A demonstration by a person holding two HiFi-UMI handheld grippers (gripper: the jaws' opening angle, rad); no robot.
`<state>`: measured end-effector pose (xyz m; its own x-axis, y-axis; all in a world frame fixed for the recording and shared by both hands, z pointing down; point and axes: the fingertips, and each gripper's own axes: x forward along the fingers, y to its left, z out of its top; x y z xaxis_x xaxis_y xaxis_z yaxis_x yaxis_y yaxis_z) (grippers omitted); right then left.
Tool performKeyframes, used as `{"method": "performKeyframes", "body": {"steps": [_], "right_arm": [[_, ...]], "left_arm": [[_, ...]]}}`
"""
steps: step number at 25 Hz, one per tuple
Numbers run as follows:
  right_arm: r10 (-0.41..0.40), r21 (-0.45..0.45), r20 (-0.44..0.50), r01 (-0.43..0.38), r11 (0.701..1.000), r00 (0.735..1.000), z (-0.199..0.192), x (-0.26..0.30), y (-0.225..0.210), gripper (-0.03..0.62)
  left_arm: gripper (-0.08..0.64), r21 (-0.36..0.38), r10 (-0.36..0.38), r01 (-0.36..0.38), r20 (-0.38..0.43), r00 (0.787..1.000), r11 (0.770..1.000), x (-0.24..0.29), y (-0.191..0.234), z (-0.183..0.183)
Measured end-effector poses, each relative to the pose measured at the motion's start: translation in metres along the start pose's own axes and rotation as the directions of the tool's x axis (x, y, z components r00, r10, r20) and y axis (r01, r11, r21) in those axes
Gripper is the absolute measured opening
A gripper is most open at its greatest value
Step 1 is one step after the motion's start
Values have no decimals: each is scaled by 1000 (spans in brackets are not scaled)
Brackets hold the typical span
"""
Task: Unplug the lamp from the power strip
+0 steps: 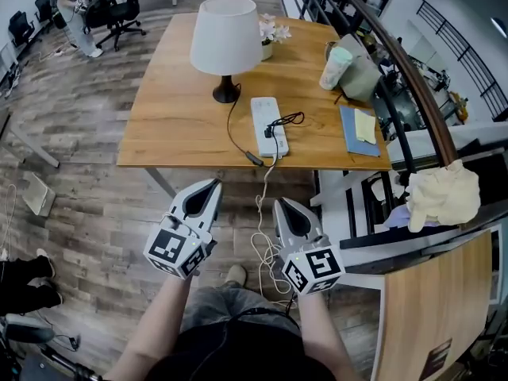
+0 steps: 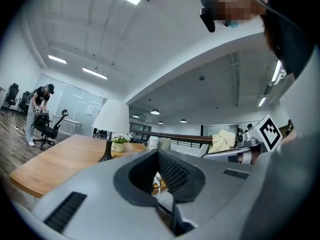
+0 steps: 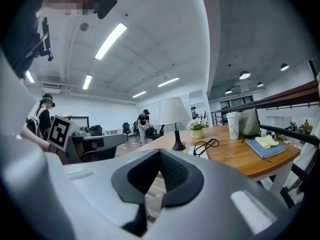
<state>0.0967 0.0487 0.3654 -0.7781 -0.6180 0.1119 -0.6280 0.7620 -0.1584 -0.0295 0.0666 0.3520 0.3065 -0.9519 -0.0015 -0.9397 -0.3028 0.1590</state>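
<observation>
**Head view: lamp plugged in, both grippers short of the table**

Nothing of the job is done yet, by my reading. On the wooden table point(image 1: 182, 125) ahead of me stands the lamp point(image 1: 225, 38) with its white shade. Its black cord runs from the base toward the table's near edge. Just right of the lamp lies the white power strip point(image 1: 264, 113), and a black plug point(image 1: 270, 132) sits in its near end with a loop of cord beside it. I hold my left gripper point(image 1: 214, 182) and right gripper point(image 1: 279, 202) side by side, well short of the table. Both have their jaws together and carry nothing. Left to do: close the distance, take hold of the plug and pull it free, probably steadying the strip.

The room is an open office with a wood plank floor point(image 1: 87, 205). A dark railing point(image 1: 413, 94) curves along the right. Office chairs point(image 1: 123, 10) and a person point(image 1: 75, 10) are far off at the back. The table also carries a blue notebook point(image 1: 349, 129), a cup point(image 1: 336, 68) and a small flower pot point(image 1: 268, 34). The strip's white cable point(image 1: 266, 221) hangs to the floor.
</observation>
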Motion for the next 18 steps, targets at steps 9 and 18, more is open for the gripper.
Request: {"method": "performKeyframes", "body": {"steps": [9,18], "right_arm": [[19,22,-37,-18,1000,999,-8,24,-20,8],[-29,40,-69,32,999,997,-16,54,-43,8]], "left_arm": [[-5,-14,-8,8,-31,999,1000,29,9,-12],[-5,-21,-85,84,-68,994,996,67,25,-28]]}}
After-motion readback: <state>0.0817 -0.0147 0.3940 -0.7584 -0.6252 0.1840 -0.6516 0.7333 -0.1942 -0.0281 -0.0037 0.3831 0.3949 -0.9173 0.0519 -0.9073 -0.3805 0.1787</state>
